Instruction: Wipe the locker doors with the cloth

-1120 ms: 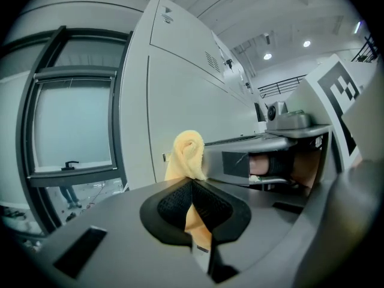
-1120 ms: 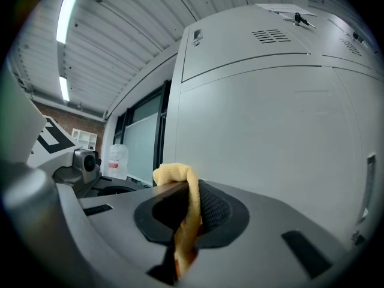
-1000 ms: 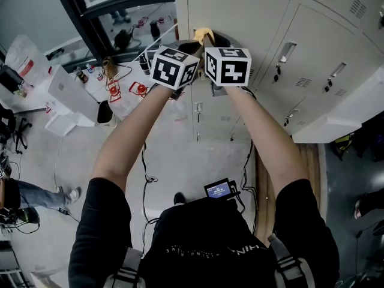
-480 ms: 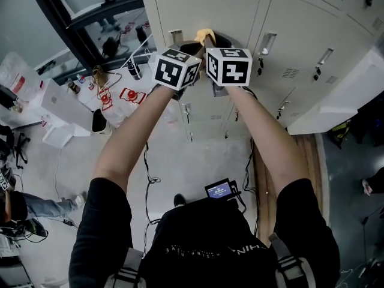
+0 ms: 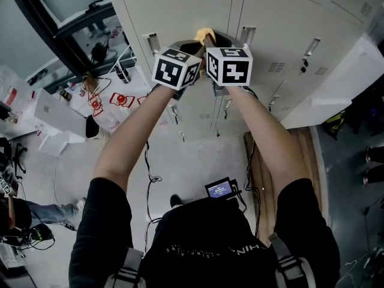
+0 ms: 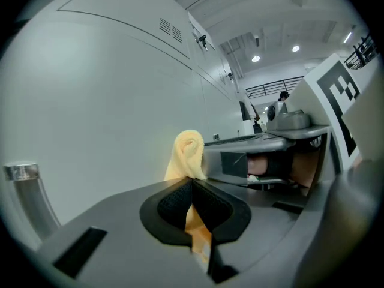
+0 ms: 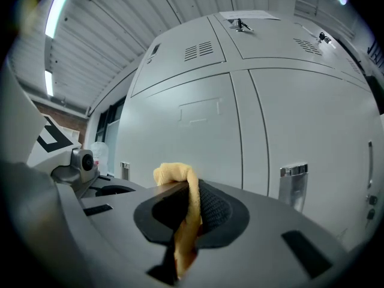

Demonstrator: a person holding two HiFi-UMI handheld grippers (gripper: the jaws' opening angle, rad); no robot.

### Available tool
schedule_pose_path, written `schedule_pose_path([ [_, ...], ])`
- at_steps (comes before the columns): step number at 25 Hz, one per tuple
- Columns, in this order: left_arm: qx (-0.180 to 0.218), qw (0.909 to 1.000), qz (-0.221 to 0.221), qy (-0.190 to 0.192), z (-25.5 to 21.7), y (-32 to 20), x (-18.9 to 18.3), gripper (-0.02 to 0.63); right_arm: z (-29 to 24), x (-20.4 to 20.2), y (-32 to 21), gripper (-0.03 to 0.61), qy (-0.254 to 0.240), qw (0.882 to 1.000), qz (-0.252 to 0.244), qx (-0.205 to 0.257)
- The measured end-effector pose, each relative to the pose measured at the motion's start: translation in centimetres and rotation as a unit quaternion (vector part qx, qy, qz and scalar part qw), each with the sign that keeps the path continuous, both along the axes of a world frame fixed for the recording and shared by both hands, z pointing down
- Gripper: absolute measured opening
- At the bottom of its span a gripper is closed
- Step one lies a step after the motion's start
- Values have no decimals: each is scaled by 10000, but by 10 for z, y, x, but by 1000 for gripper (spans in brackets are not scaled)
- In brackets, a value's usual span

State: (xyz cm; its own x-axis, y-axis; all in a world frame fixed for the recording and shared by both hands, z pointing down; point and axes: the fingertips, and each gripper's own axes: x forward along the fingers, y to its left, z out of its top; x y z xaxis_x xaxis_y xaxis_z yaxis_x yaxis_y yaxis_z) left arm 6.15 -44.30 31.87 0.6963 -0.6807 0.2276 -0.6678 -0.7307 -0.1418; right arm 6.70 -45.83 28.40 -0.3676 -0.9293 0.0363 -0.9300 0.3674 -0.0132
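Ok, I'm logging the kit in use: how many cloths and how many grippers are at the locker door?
Cloth: 1
Grippers: 2, the left gripper and the right gripper, both shut on it
Total: 3

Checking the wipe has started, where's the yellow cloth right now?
The yellow cloth sits top centre of the head view, pinched by both the left gripper and right gripper, close to a locker door between two metal handles.
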Motion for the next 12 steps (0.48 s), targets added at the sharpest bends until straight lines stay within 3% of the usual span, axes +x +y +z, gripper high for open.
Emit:
schedule_pose_path([
  [12, 17, 9998, 186, -44, 2, -3, 51, 20, 3, 52, -2, 51, -50, 9998, 176, 14],
])
